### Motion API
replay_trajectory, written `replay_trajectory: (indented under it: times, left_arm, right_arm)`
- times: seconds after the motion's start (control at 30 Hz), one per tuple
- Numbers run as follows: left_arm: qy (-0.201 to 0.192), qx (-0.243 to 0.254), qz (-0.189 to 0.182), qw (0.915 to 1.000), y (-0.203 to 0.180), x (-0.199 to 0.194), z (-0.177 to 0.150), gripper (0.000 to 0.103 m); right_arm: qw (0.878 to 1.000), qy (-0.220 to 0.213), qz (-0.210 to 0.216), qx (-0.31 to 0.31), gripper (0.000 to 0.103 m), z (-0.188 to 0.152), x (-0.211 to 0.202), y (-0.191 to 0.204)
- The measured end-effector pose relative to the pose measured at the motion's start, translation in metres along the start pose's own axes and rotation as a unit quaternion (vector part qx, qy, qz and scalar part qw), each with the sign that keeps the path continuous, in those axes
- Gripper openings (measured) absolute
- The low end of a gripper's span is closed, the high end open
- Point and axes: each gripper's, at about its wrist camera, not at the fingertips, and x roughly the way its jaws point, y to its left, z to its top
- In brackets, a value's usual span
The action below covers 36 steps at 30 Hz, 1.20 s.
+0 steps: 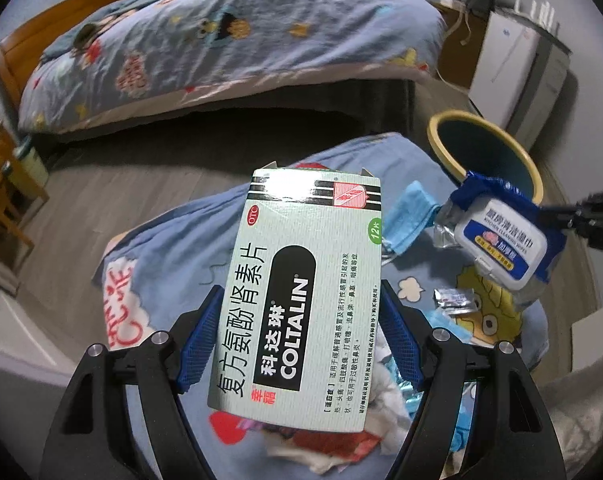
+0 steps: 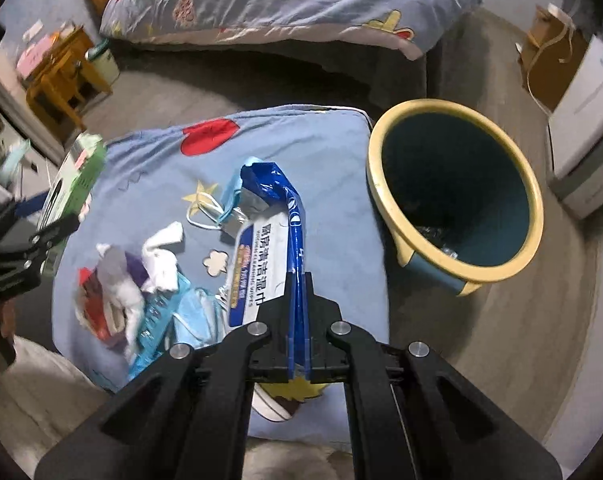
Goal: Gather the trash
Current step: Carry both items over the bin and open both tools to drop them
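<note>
My left gripper (image 1: 299, 292) is shut on a pale green medicine box (image 1: 301, 300), held upright above a blue cartoon-print cushion (image 1: 161, 248). In the right wrist view this box (image 2: 77, 176) shows at the left edge. My right gripper (image 2: 299, 280) is shut on the edge of a blue wet-wipes pack (image 2: 261, 264), which hangs over the cushion (image 2: 301, 148). The left wrist view shows the same pack (image 1: 501, 236) lifted in front of the bin. A yellow-rimmed blue bin (image 2: 461, 180) stands on the floor right of the cushion. White tissue (image 2: 161, 256), blue face masks (image 2: 193, 316) and wrappers lie on the cushion.
A bed with a blue quilt (image 2: 301, 0) runs along the back. A wooden stool (image 2: 61, 76) stands far left. A brown paper bag (image 2: 549, 52) and a white appliance (image 2: 581, 128) stand far right behind the bin. Grey wood floor surrounds the cushion.
</note>
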Motion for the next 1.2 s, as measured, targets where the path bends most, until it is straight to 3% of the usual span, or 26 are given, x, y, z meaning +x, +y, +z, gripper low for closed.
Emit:
replay_trajectory:
  times: [0.2,0.3,0.63,0.83,1.03,1.2]
  left_arm:
    - [0.018,0.047,-0.015,0.9986,-0.037,0.037,0.017,0.075]
    - [0.035,0.045,-0.020,0.9982,-0.049,0.062,0.025,0.075]
    - [0.095,0.098,0.005,0.9907,-0.083,0.122,0.030,0.075]
    - [0.109,0.099,0.013,0.9891,-0.082,0.130,0.028,0.075]
    - [0.074,0.064,0.001,0.9952,-0.070,0.107,0.034,0.075]
    - [0.019,0.059,-0.011,0.9980,-0.072,0.071,0.057,0.075]
  right_arm:
    - [1.000,0.002,-0.002,-0.001,0.002,0.005,0.008,-0.016]
    - [1.000,0.002,-0.009,-0.006,0.002,0.008,0.015,-0.020]
    - [1.000,0.003,0.000,0.003,0.002,0.008,0.019,-0.038]
    - [0.999,-0.036,0.005,0.026,0.002,0.009,-0.009,-0.051]
    - [0.996,-0.067,0.002,0.051,0.002,0.015,-0.024,-0.064]
    - [0.994,-0.083,-0.004,0.066,0.002,0.024,-0.028,-0.073]
